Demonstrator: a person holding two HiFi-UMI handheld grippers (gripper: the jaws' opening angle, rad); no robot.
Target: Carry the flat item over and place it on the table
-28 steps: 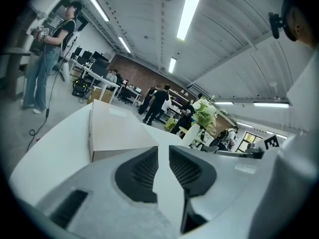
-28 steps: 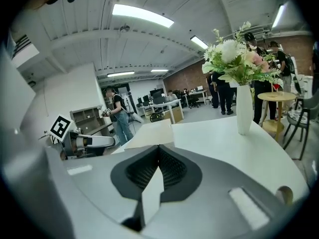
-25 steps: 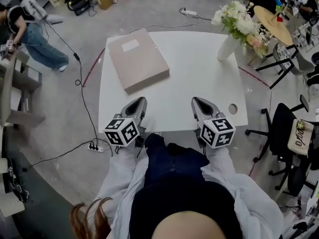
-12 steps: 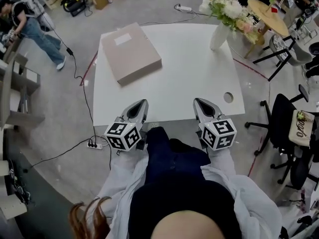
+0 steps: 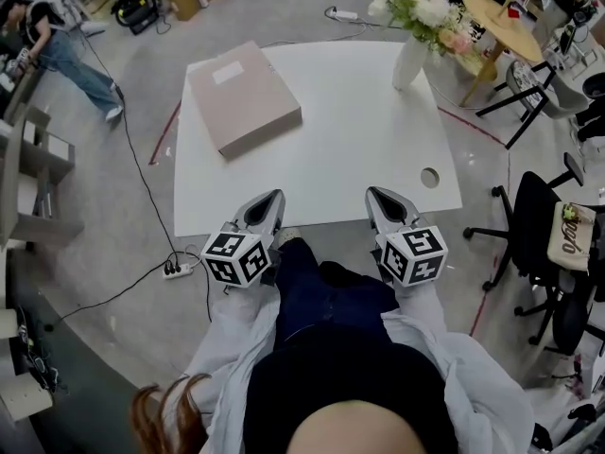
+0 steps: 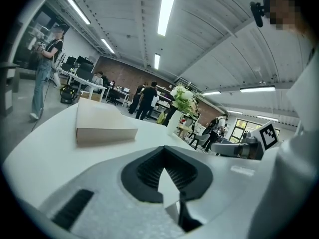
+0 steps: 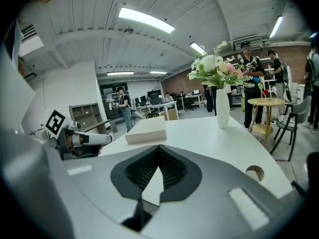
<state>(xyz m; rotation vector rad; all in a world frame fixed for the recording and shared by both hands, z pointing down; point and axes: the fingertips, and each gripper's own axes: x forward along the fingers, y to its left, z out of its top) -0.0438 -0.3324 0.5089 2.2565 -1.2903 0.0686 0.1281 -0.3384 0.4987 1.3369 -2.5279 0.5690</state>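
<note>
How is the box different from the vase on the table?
The box lies flat; the vase stands upright. The box is tan and wide; the vase is white and slim. The box is closed, with a white label on top; the vase holds flowers. The box sits near the far left corner, the vase near the far right. Both rest on the white table.

Upper right I see a white vase of flowers (image 5: 409, 61), near it a round wooden side table (image 5: 499, 19); at left, a power strip (image 5: 173, 270) on the floor
</note>
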